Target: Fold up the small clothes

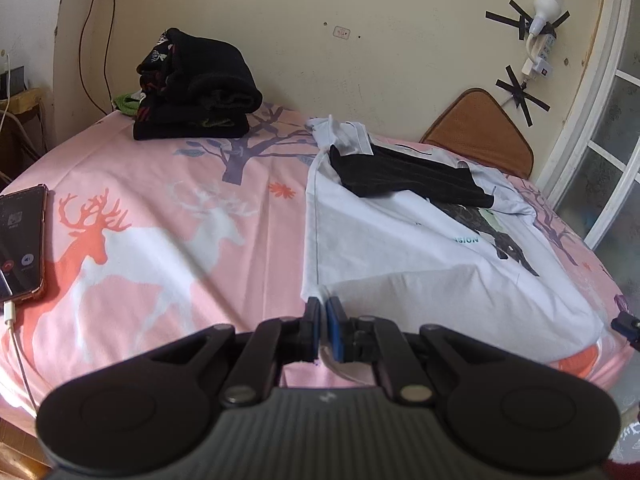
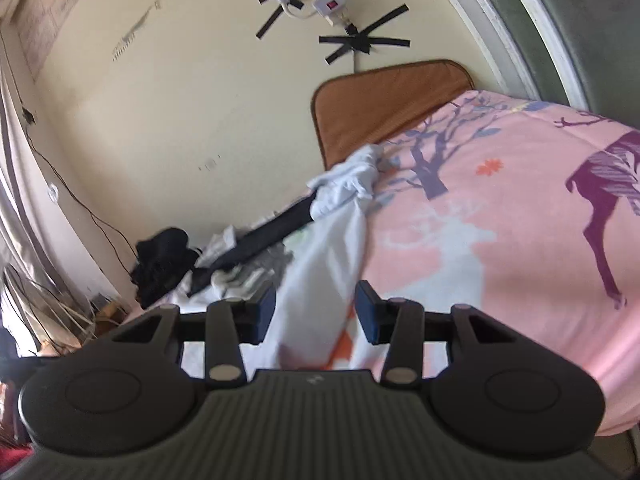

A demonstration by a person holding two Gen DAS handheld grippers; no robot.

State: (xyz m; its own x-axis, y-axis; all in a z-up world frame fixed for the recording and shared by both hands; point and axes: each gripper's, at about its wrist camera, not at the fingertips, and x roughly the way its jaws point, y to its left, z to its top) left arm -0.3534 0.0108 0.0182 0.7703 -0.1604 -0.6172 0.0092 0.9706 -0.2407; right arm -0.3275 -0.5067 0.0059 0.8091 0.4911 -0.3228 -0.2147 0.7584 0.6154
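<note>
Left wrist view: the left gripper [image 1: 323,322] sits at lower centre, its blue pads almost together and pinching the near left corner of the white T-shirt [image 1: 404,248]. That shirt lies spread over the right half of the frame on the pink deer-print bedsheet [image 1: 168,216], with a fold raised along its near edge. A black garment [image 1: 408,178] lies across the shirt's upper part, near its collar. At upper left of the bed stands a stack of folded dark clothes [image 1: 196,92], against the cream wall. A phone [image 1: 20,240] with a lit screen rests at the left edge, a white cable plugged into its near end. A brown cushion [image 1: 480,132] leans at the wall at upper right, beneath a taped-up power strip [image 1: 540,46] holding a bulb. At the far right edge, a blue-tipped piece of the other gripper just shows.

Right wrist view: the right gripper [image 2: 316,312] is at lower centre with its jaws about half open. A bunched strip of the white T-shirt runs up between them; the pads stand clear of the cloth on both sides, so nothing is gripped. The black garment shows as a dark band left of centre, the dark stack further left, the cushion above centre.
</note>
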